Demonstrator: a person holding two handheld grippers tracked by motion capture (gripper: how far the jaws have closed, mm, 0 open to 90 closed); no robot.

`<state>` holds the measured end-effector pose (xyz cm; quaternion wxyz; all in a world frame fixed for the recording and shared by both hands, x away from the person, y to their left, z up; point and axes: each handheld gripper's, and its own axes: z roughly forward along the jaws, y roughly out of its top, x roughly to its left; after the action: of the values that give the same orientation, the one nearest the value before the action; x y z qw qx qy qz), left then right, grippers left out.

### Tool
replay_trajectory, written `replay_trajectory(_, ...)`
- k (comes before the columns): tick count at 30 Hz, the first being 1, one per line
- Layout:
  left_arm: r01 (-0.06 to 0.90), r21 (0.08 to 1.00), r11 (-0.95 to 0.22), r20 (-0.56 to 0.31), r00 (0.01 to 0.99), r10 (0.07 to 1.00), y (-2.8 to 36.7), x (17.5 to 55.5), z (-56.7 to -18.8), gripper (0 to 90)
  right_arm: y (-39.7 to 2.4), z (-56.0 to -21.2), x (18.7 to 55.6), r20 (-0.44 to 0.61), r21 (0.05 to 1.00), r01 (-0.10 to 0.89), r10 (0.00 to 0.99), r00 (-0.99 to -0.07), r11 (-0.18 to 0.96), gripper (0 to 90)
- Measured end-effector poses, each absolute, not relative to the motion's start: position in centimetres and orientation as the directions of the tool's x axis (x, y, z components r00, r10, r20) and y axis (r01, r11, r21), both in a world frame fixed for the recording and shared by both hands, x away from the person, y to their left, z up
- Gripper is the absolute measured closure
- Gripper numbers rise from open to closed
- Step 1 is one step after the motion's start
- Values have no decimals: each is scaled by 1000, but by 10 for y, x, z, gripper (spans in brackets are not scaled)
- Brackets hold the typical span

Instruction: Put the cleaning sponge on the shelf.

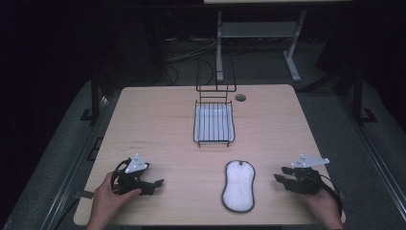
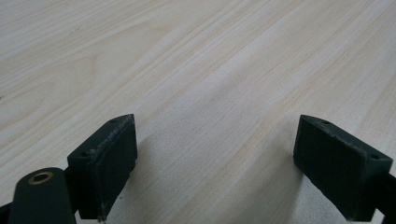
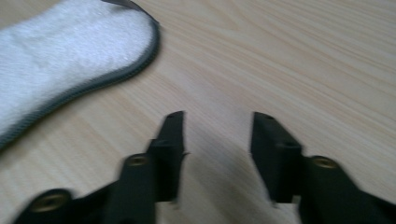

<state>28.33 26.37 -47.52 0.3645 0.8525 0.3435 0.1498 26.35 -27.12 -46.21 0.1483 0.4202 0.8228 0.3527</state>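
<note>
Nearest the person's edge of the wooden table (image 1: 158, 124), two hands come up from below, each holding a black two-jaw gripper low over the top. On the person's left, the left gripper (image 1: 154, 184) points toward the middle of the table; in the left gripper view its jaws stand wide apart with nothing but bare wood grain between them. On the other side, the right gripper (image 1: 280, 174) points leftward at a white oblong cloth pad (image 1: 239, 186) with a dark grey edging, which lies flat between the two grippers, closer to the right one and apart from both. In the right gripper view, that gripper's jaws are set narrower than the other pair's yet parted, with only table between them, and the pad's rounded end lies ahead and off to one side. Farther back, near the middle of the table, stands a black wire basket (image 1: 214, 123) with a tall wire back.
</note>
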Motion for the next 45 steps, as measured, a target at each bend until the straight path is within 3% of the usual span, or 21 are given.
replay_trajectory(3,476,724,-499,5,720,694,264,283,-475,128,-269,-457,265,76,705,585,777,-625,402,886)
replay_trajectory(27,477,724,-498,4,719,695,264,283,-475,128,-233,-450,284,141,677,586,704,-697,445,897)
replay_trajectory(45,479,724,-496,1,718,696,264,283,-475,128,-201,-456,299,128,654,564,661,-739,504,896)
